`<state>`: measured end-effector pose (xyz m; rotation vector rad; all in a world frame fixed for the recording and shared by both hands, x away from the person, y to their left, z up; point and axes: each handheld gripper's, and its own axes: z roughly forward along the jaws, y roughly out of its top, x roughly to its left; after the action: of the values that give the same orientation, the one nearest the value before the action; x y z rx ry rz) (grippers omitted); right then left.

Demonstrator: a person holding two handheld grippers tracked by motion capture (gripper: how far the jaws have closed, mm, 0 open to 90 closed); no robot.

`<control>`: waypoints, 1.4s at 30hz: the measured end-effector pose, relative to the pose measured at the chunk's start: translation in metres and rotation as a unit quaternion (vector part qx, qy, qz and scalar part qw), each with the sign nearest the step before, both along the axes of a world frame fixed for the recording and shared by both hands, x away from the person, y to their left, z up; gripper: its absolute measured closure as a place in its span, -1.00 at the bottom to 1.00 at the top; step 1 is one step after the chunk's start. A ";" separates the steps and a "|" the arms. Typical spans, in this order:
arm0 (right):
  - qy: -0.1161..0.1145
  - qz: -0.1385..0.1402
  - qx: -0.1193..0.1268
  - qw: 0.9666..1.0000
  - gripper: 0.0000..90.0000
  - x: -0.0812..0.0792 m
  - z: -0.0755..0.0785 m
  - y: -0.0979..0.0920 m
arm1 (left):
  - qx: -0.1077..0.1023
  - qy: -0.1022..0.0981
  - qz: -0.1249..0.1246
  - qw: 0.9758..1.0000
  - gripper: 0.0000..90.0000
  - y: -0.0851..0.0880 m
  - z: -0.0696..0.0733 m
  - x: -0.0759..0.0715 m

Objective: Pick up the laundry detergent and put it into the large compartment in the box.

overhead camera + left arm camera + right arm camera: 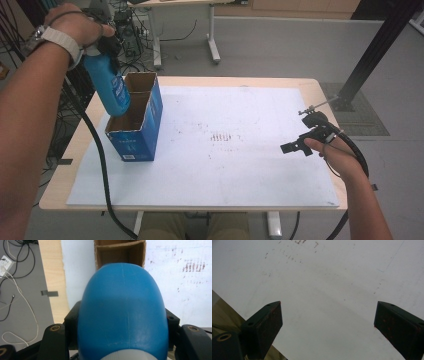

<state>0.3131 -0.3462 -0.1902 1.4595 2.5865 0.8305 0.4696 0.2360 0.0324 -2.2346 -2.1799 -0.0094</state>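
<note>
While the left gripper [102, 47] clamps its jaws on the blue bottle [111, 85] near the white cap end, the bottle hangs base-down beyond the jaws, its long axis tilted slightly from vertical. Its base sits at, perhaps just inside, the near compartment of the blue cardboard box [137, 132] directly below on the bench [240, 165]. Well apart, the right gripper [295, 146] hovers with jaws wide and empty, so the left hand is nearer.
</note>
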 end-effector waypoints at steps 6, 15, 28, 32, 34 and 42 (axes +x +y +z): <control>0.002 -0.001 0.001 1.000 -0.83 0.000 -0.001 -0.001 | -0.006 0.005 -0.003 1.000 -0.14 0.001 -0.015 0.003; 0.002 -0.001 0.004 1.000 -0.83 -0.001 -0.005 -0.003 | 0.000 0.013 -0.011 1.000 -0.14 -0.006 -0.038 0.008; 0.004 0.000 0.003 1.000 -0.83 -0.001 -0.008 -0.001 | -0.008 0.014 -0.010 1.000 -0.14 -0.002 -0.071 0.009; 0.005 0.001 0.003 1.000 -0.83 -0.001 -0.008 -0.001 | -0.010 0.021 -0.009 1.000 -0.14 -0.001 -0.081 0.011; 0.005 0.001 0.002 1.000 -0.83 -0.001 -0.008 -0.001 | -0.012 0.022 -0.009 1.000 -0.14 -0.001 -0.084 0.012; 0.005 -0.001 0.004 1.000 -0.83 -0.002 -0.011 -0.002 | -0.003 0.023 -0.008 1.000 -0.14 -0.004 -0.098 0.013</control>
<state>0.3115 -0.3479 -0.2008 1.4732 2.5914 0.8349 0.4830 0.2319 -0.0654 -2.2319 -2.1414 0.0487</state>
